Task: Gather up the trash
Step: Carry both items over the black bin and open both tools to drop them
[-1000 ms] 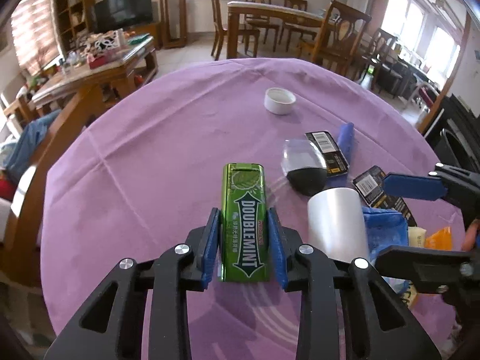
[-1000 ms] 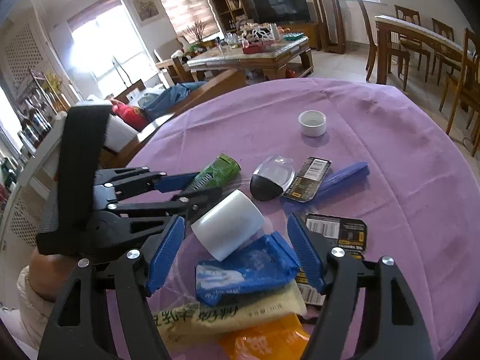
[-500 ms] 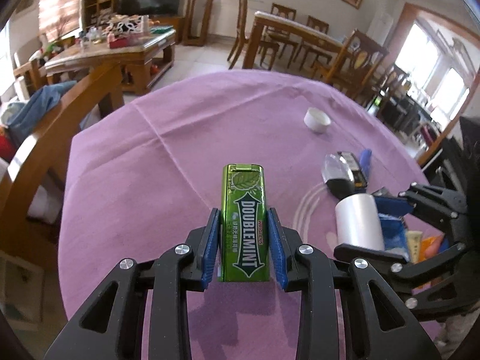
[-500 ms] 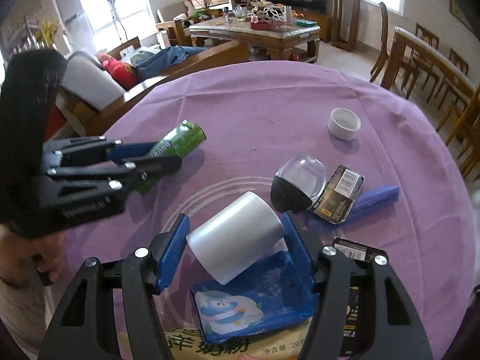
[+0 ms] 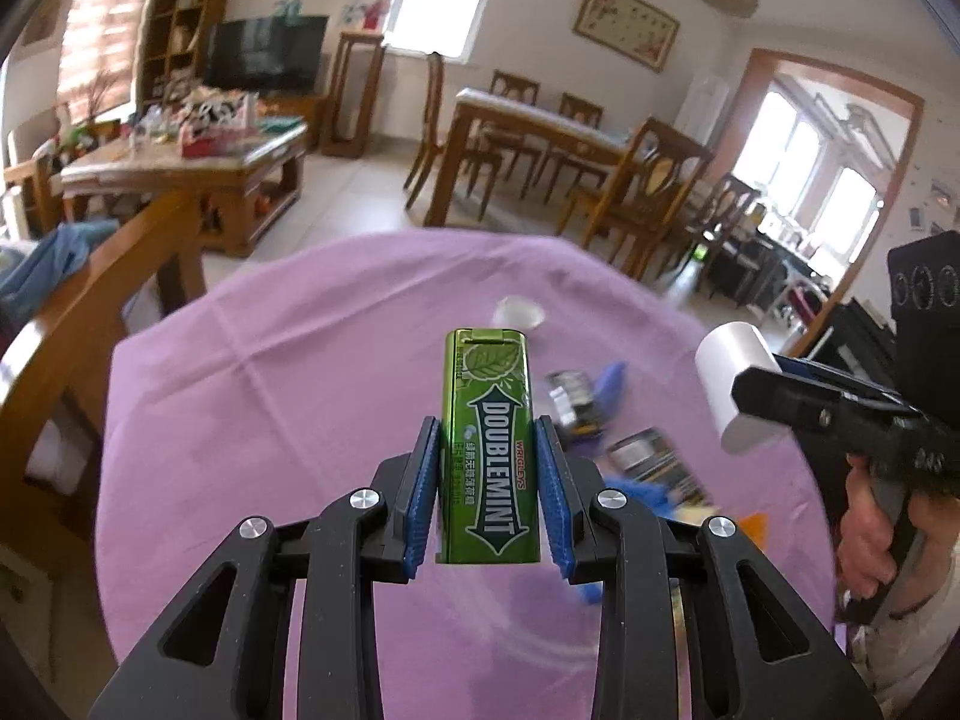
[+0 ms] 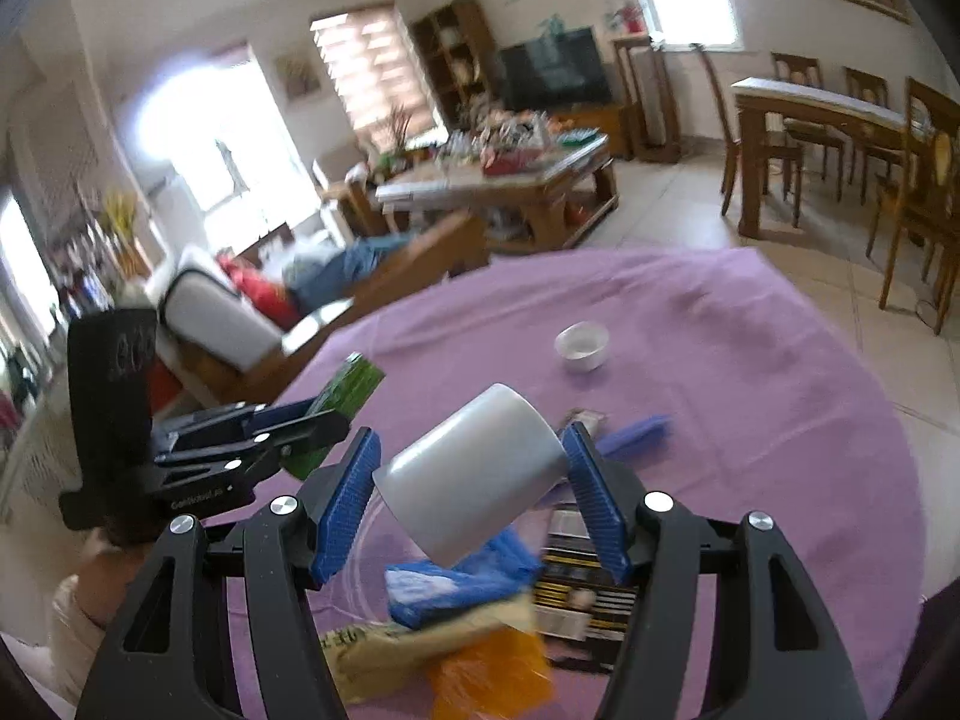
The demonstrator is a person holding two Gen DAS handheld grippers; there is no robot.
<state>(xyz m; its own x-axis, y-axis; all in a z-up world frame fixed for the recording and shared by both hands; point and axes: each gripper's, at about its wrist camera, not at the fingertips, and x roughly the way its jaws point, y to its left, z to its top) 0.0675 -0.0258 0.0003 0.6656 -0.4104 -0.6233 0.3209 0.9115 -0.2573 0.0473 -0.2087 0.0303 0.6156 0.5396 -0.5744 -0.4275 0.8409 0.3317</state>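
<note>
Ribbed blue pads of our left claw (image 5: 487, 492) clamp a glossy green gum tin (image 5: 489, 444), lifted above the bench (image 5: 270, 396). Our right claw (image 6: 474, 501) grips a smooth white cup (image 6: 474, 480) over crumpled wrappers (image 6: 456, 630) on the purple cloth.

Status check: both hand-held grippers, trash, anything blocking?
Left hand-held gripper shut on green gum pack, lifted. Right hand-held gripper just closed on white cup, lifted. Wrappers and small white dish remain on purple table. Nothing blocking.
</note>
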